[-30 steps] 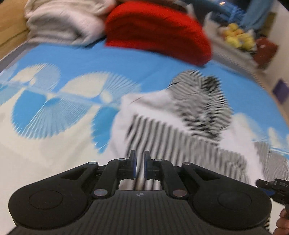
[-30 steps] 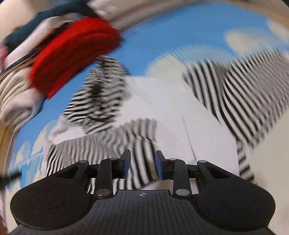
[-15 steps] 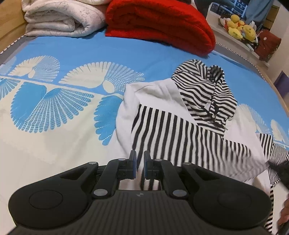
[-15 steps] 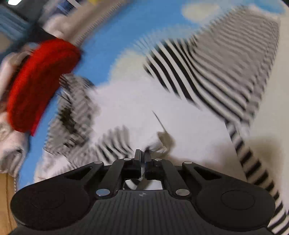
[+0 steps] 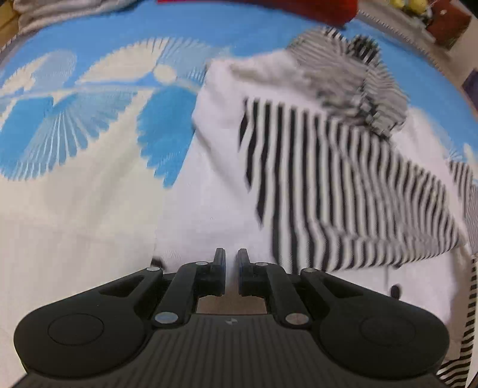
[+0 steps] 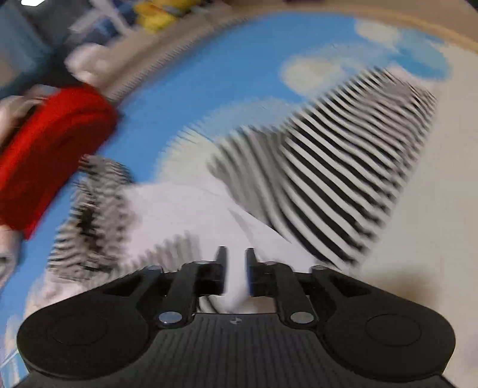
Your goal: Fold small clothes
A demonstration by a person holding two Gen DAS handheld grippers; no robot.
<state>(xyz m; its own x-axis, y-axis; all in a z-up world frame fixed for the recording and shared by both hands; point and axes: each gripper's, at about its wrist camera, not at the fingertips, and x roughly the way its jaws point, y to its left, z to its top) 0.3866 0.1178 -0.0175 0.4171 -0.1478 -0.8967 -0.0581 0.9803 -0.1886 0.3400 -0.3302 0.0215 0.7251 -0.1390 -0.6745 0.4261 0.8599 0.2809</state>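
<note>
A small white hoodie with black-and-white striped sleeves and hood (image 5: 343,167) lies on the blue and white bedspread (image 5: 89,125). One striped sleeve is folded across its white body. My left gripper (image 5: 230,256) hovers over the hoodie's white lower edge, its jaws a narrow gap apart with nothing between them. In the right wrist view the other striped sleeve (image 6: 337,179) stretches away to the right. My right gripper (image 6: 236,256) is over the white body (image 6: 185,209), jaws slightly apart, with white cloth showing between them. Both views are blurred.
A folded red blanket (image 6: 47,149) lies at the head of the bed, with a pale folded blanket (image 5: 44,12) beside it. Yellow toys and a shelf (image 6: 161,15) stand beyond the bed's edge.
My right gripper, shut half a second ago, has opened a little and swung toward the outstretched sleeve. My left gripper has moved lower and closer to the hoodie's bottom edge.
</note>
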